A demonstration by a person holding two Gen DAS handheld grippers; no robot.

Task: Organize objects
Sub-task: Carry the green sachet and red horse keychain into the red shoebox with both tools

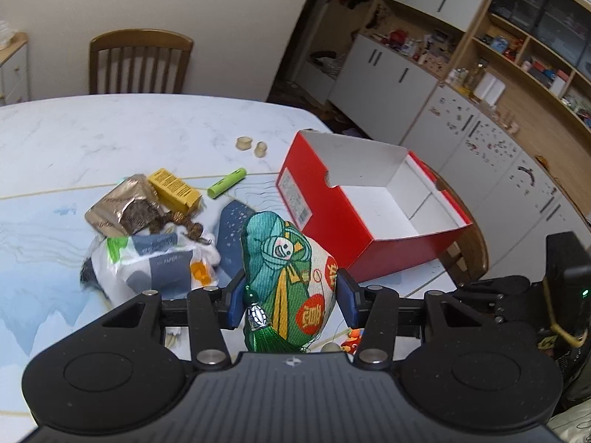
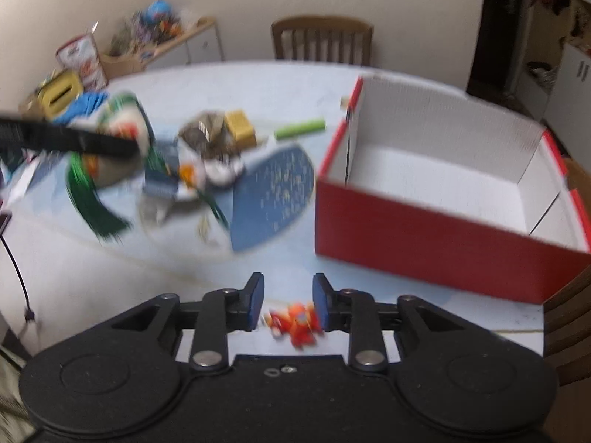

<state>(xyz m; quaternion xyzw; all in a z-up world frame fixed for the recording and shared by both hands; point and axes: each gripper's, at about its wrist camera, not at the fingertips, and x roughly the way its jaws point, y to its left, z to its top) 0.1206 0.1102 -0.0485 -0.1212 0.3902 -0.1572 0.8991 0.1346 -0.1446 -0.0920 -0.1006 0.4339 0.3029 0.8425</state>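
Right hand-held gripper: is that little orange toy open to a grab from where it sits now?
Probably yes. The right hand-held gripper is open, and the orange toy lies on the table between its fingers with nothing over it. The view is blurred, so contact is unclear.

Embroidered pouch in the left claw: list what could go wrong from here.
1. The green tassel dangling below the embroidered pouch could snag the red box wall on the way in.
2. The left claw pinches soft fabric only; it might slip.
3. The right claw straddles the orange toy in a motion-blurred view; its grasp may miss.
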